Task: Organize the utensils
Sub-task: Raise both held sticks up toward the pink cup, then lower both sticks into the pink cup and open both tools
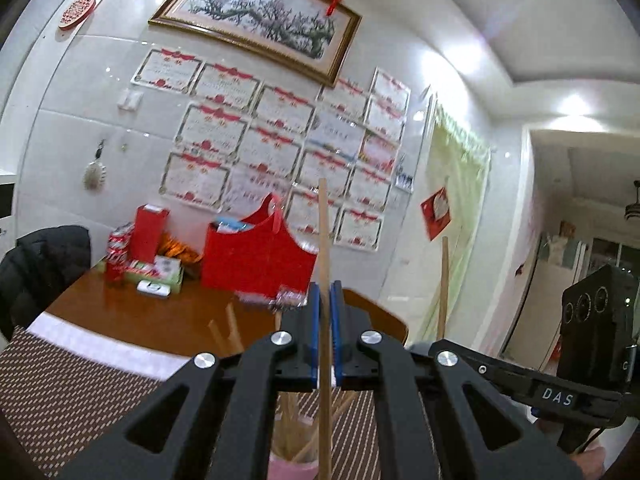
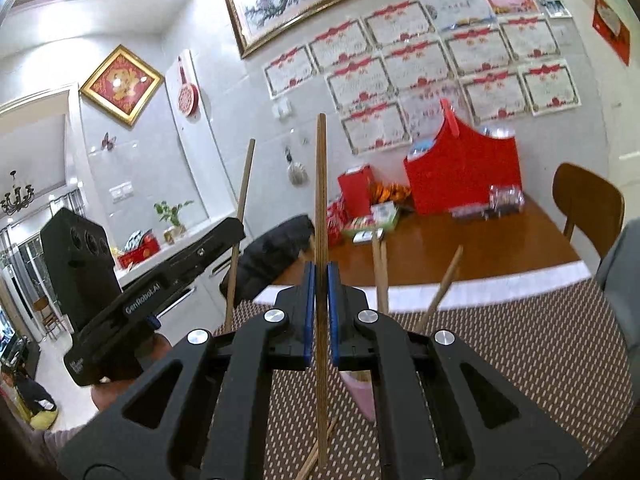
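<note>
My brown wooden table (image 2: 460, 248) carries a woven dotted placemat (image 2: 520, 344) at 6 o'clock. Red gift bag (image 2: 464, 172), red box (image 2: 354, 192) and a small clear container (image 2: 506, 196) sit toward 12 o'clock.

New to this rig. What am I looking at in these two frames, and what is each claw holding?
There is no robot: a person carries two handheld black grippers with blue pads, each with a fisheye camera looking along its fingers. In the left wrist view, the left gripper is shut on a pale wooden chopstick, upright above a pink cup of more chopsticks. In the right wrist view, the right gripper is shut on a darker wooden chopstick. Below lies a brown patterned placemat on a wooden table, with a red gift bag at the back.
</note>
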### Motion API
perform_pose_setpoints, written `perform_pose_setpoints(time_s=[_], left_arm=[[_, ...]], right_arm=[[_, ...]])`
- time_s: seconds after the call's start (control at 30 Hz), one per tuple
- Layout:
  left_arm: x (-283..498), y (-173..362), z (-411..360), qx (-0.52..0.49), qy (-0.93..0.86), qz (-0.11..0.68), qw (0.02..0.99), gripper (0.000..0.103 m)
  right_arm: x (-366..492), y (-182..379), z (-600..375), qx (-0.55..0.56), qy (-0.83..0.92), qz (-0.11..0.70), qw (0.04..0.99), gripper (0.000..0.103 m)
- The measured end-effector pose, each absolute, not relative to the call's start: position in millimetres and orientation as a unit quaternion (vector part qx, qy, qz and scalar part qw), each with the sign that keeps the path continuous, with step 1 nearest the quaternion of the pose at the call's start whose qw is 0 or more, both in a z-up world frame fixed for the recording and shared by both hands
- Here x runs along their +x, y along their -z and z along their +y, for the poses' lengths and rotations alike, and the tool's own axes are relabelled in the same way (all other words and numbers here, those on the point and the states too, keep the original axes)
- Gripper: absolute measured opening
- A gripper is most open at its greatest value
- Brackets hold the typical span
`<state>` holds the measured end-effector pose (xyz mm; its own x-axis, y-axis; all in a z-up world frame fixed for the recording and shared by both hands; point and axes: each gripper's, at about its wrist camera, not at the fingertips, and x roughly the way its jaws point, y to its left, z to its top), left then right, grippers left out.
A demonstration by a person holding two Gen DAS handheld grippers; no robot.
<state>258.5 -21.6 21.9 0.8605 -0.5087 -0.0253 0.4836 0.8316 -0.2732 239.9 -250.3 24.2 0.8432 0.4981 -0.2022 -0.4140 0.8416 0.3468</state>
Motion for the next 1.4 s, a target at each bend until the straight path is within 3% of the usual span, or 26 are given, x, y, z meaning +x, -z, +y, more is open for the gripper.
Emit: perform_pose_setpoints(time_s=[0.4,1.13,1.2,1.23,1.27,1.3,1.37,1.4], left_arm=[[318,-6,-45,-0.15,0.26,0.021,0.954,0.005],[354,59,-57,-0.14,0.24,0.064,0.958,0.005],[351,64,-54,-0.142,0.241,0.074,0.957,0.008],[349,64,-53,-0.141,0.24,0.078,0.957,0.025],[345,64,-50,-0.139,0.234,0.079,0.959,0.036],[341,64,-48,-0.139,0.23,0.075,0.96,0.049],[333,60,-44,-0.136,0.225,0.074,0.962,0.059],[328,56,-42,-0.129,0.221,0.075,0.964,0.065]], right_arm=[[298,-45,-255,0.137,-0.198,0.109,0.964,0.006],[339,5,-235,0.107,-0.191,0.147,0.965,0.007],[339,9,-235,0.111,-0.191,0.157,0.962,0.008],[338,11,-236,0.116,-0.193,0.165,0.96,0.008],[336,12,-238,0.12,-0.193,0.167,0.959,0.016],[334,12,-240,0.125,-0.191,0.167,0.959,0.047],[323,9,-248,0.145,-0.186,0.15,0.96,0.094],[315,6,-252,0.152,-0.182,0.134,0.962,0.094]])
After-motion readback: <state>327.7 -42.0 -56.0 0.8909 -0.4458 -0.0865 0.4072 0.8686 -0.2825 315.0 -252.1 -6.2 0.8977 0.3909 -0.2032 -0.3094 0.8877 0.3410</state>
